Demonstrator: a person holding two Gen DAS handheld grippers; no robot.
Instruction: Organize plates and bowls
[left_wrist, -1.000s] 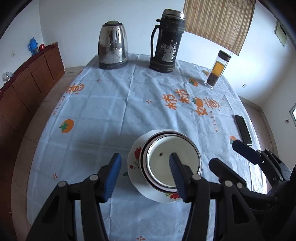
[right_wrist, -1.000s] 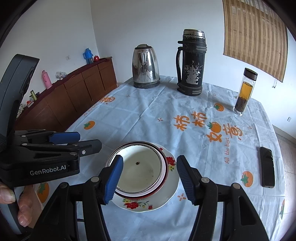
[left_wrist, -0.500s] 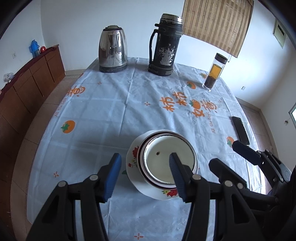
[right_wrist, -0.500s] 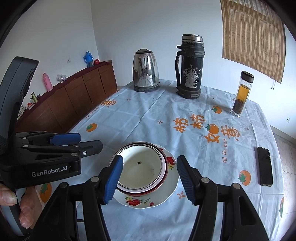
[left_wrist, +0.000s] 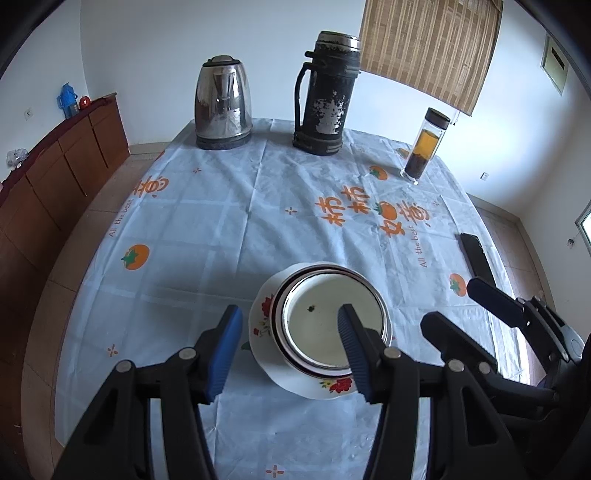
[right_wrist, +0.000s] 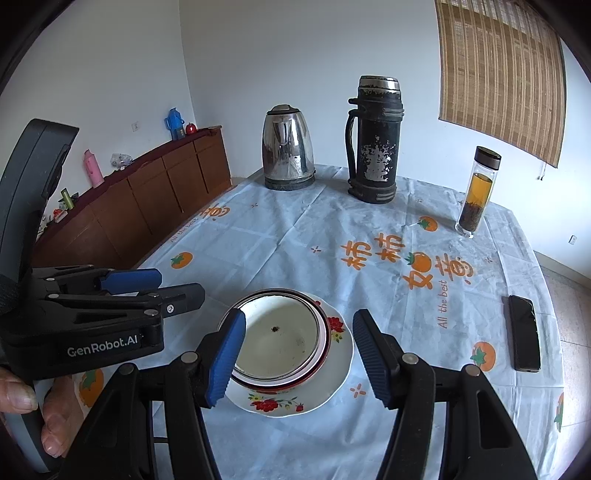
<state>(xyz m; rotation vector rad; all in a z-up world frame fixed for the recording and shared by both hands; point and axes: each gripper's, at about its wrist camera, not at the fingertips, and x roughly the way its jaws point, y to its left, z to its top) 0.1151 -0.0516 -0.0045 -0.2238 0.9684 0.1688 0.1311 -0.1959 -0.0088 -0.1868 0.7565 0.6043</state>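
Note:
A white bowl (left_wrist: 325, 328) (right_wrist: 277, 339) sits nested in red-rimmed bowls on a white flowered plate (left_wrist: 266, 354) (right_wrist: 332, 376) near the table's front. My left gripper (left_wrist: 288, 350) is open and empty, held above and just behind the stack; it also shows in the right wrist view (right_wrist: 155, 284) to the stack's left. My right gripper (right_wrist: 295, 354) is open and empty, with the stack between its fingers in view; it shows in the left wrist view (left_wrist: 458, 306) at the right.
A steel kettle (left_wrist: 223, 103) (right_wrist: 288, 147), a dark thermos (left_wrist: 328, 92) (right_wrist: 375, 136) and a glass tea bottle (left_wrist: 426, 146) (right_wrist: 476, 192) stand at the far edge. A black phone (left_wrist: 476, 258) (right_wrist: 524, 332) lies at right. A wooden sideboard (right_wrist: 147, 195) stands left.
Both grippers have pulled back and tilted up a little, so the stack sits lower in view. The stack has not moved.

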